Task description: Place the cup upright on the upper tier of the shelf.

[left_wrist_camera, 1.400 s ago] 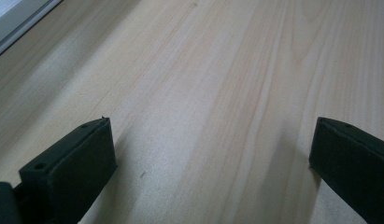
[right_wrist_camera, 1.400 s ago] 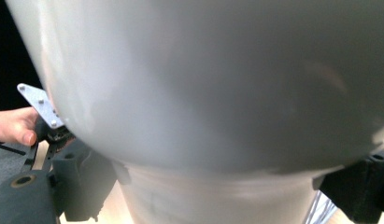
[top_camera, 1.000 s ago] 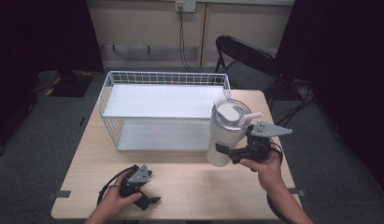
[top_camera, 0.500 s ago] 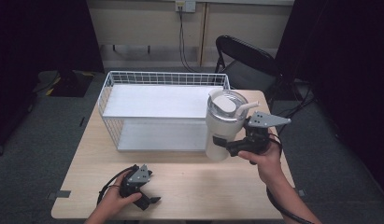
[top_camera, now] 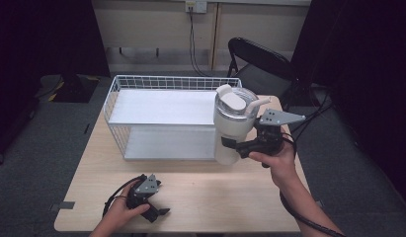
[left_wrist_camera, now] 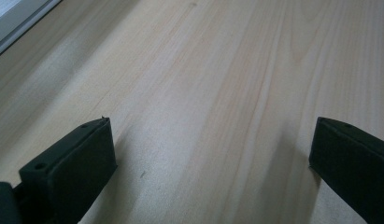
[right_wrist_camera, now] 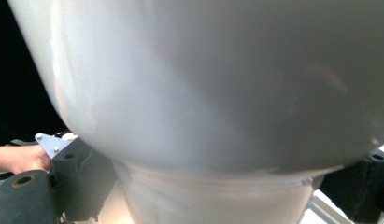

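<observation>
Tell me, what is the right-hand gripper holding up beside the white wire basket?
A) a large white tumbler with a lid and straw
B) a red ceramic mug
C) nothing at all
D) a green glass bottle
A: the right gripper is clamped on the large white lidded tumbler, raised next to the white wire basket.

The tumbler point(top_camera: 233, 126) stands just right of the wire basket point(top_camera: 163, 118) (which sits on the table point(top_camera: 220, 197)); a folding chair point(top_camera: 262, 66) lies behind it.
</observation>
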Tool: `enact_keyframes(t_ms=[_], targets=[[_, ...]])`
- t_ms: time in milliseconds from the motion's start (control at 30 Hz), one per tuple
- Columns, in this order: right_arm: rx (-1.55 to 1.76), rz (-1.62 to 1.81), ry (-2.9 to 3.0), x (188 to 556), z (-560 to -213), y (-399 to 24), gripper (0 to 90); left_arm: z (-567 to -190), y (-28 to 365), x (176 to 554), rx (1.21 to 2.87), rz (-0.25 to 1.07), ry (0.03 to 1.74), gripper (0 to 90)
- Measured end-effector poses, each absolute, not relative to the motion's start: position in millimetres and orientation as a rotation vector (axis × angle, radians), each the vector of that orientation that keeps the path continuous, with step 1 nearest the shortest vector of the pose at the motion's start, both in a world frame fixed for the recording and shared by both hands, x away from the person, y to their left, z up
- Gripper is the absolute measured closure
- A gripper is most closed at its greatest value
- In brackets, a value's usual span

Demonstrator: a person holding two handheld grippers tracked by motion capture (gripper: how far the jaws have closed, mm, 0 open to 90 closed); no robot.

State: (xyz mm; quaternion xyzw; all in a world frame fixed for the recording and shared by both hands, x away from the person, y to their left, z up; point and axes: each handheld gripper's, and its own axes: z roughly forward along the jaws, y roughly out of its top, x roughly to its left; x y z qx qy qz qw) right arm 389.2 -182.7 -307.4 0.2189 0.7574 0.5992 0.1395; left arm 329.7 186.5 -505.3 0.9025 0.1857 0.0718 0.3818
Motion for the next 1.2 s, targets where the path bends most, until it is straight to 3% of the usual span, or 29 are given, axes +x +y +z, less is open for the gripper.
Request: enact_keyframes(t_ms=[1200], targets=[[0.629, 1.706, 2.208, 404.5, -248.8, -153.1, 9.7, -505.1, 186.7, 329.8, 2.305, 0.187, 0.471, 0.0]])
